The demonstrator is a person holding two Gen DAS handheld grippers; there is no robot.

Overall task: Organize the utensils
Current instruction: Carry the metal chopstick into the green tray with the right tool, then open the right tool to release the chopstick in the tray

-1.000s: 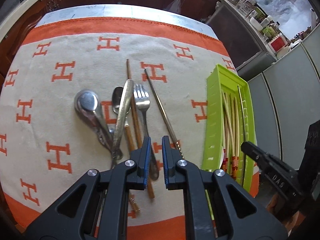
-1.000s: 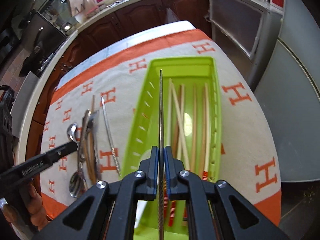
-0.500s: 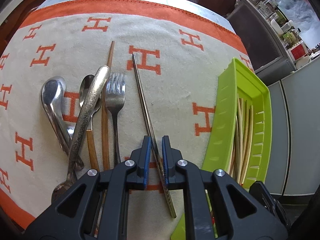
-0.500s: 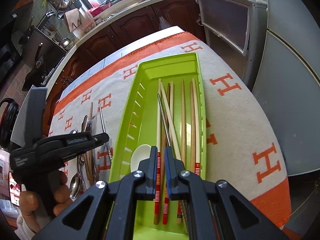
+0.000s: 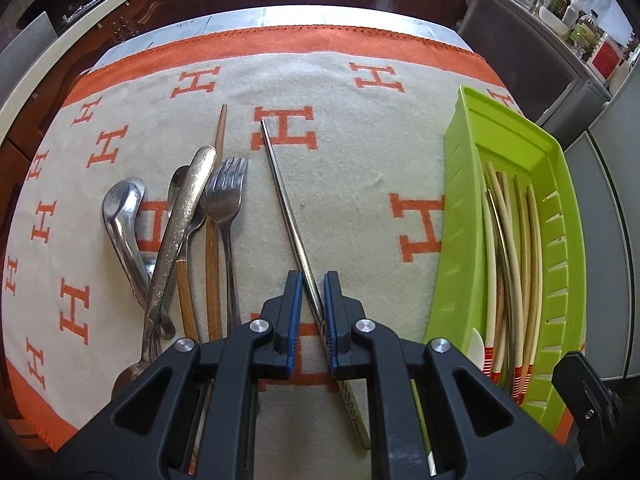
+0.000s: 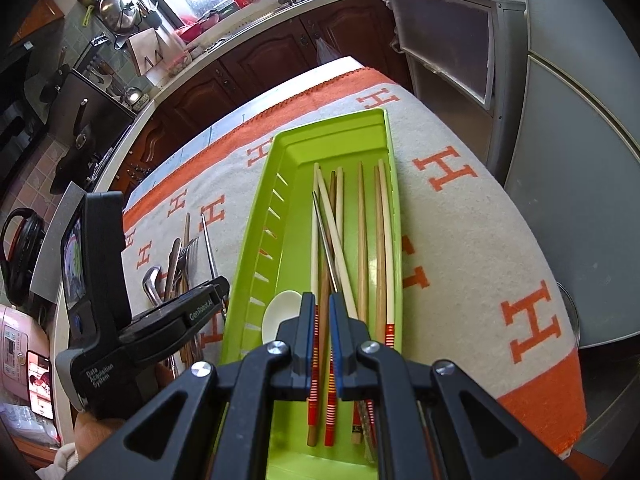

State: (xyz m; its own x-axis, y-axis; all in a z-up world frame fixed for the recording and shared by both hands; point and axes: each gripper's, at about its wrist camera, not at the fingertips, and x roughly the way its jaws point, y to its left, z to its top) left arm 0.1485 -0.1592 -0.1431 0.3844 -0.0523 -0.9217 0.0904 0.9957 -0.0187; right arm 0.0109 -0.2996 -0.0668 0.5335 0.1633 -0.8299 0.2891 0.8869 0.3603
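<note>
Chopstick (image 5: 286, 208): metal, flat on the cloth (image 5: 352, 168), running between the left gripper (image 5: 311, 312) pads.
Left gripper: nearly closed, straddling it, not clearly clamped.
Right gripper (image 6: 322, 334): closed, empty, above the tray (image 6: 256, 248).
Tray: holds chopsticks, right of left gripper.

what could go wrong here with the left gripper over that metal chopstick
The left gripper straddles the metal chopstick near one end, so a lift could let the long free end droop and twist out. The jaws look nearly shut already; pressing down may roll it toward the fork. Carried sideways, it could clip the green tray wall.
</note>
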